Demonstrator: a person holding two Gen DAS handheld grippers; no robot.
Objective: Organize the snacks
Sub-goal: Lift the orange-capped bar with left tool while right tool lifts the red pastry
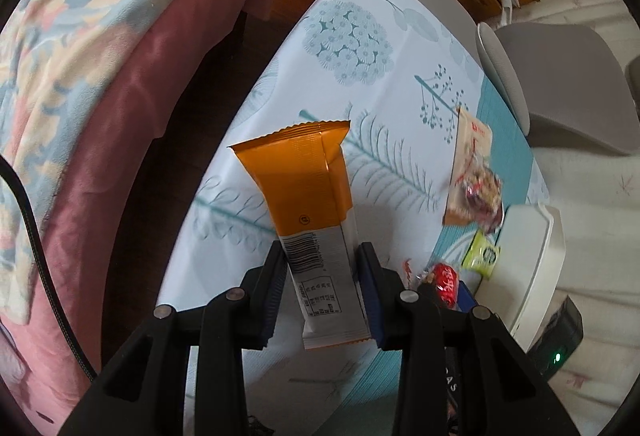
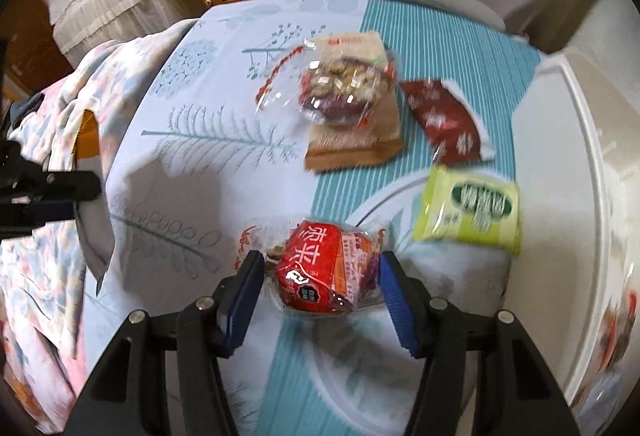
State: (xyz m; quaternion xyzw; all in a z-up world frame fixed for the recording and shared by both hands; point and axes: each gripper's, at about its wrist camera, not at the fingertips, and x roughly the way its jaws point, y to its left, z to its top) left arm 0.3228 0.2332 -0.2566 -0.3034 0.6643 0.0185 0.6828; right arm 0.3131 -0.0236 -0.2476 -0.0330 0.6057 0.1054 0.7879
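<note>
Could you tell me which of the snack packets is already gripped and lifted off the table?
The orange-and-white packet, clamped upright in the left gripper; the others lie on the tablecloth.

Bare cloth on the desk (image 2: 192, 164) lies open left of the right tool (image 2: 320, 272), up to the left tool (image 2: 60, 192) at that edge. Ahead, a brown snack bag (image 2: 352, 104) and dark red packet (image 2: 444, 120) block the way; a green packet (image 2: 468, 208) and white bin (image 2: 568, 164) close off the right.
</note>
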